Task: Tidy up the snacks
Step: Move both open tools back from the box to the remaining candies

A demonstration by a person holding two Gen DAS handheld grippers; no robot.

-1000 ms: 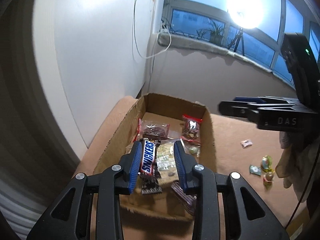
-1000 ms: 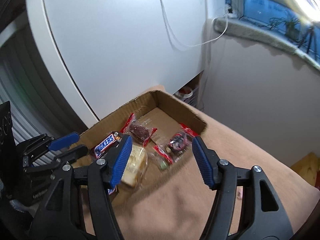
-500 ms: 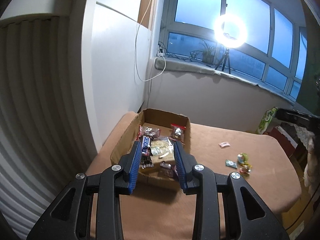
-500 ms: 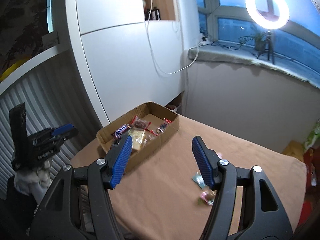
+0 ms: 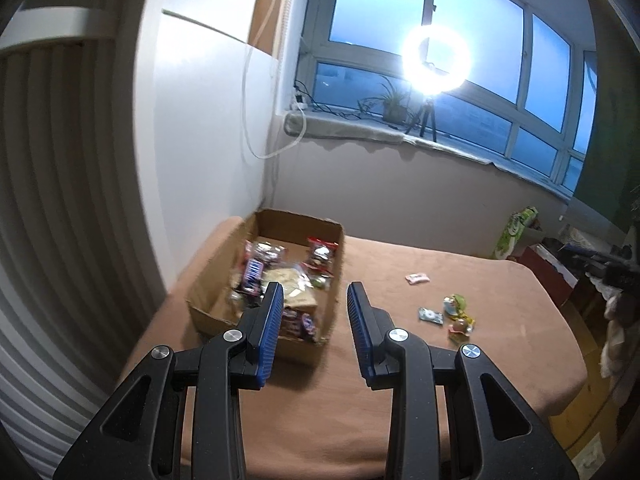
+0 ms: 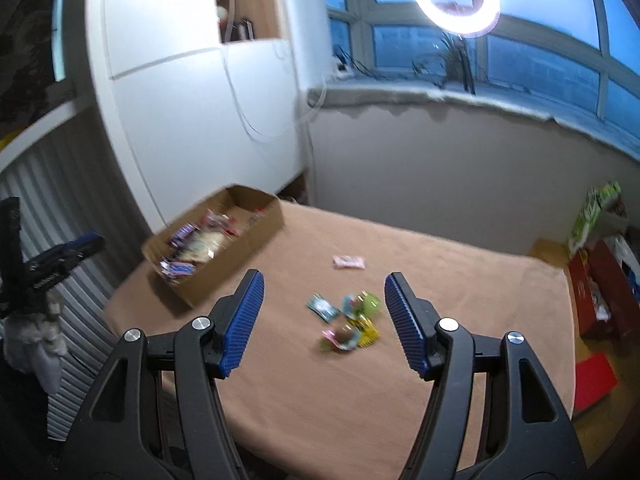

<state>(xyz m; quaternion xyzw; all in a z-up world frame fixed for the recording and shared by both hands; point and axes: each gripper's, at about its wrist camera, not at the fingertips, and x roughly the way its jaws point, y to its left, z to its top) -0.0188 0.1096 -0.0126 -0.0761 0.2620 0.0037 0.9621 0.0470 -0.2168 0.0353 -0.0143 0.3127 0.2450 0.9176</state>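
Observation:
A cardboard box [image 5: 208, 304] stands at the table's far left, holding a Snickers bar [image 5: 253, 276] and several other snack packets. It also shows in the right wrist view [image 6: 256, 236]. My left gripper [image 5: 314, 300] is open and empty, held above and in front of the box. My right gripper [image 6: 324, 292] is open and empty above the table. Loose snacks lie on the brown cloth: a pink packet [image 6: 349, 261], a teal packet [image 6: 323, 307] and a small colourful cluster [image 6: 358, 322]. They also show in the left wrist view [image 5: 456, 312].
The brown-covered table [image 6: 440, 264] sits against a white cabinet [image 6: 192, 120] and a wall under the window. A ring light [image 5: 435, 60] stands on the sill. Red boxes [image 6: 604, 292] and a green bag [image 6: 592, 212] are on the floor at the right.
Both grippers have pulled up and back from the box, so the whole table now shows. The left gripper's jaws have opened wider. The right gripper has swung towards the loose snacks.

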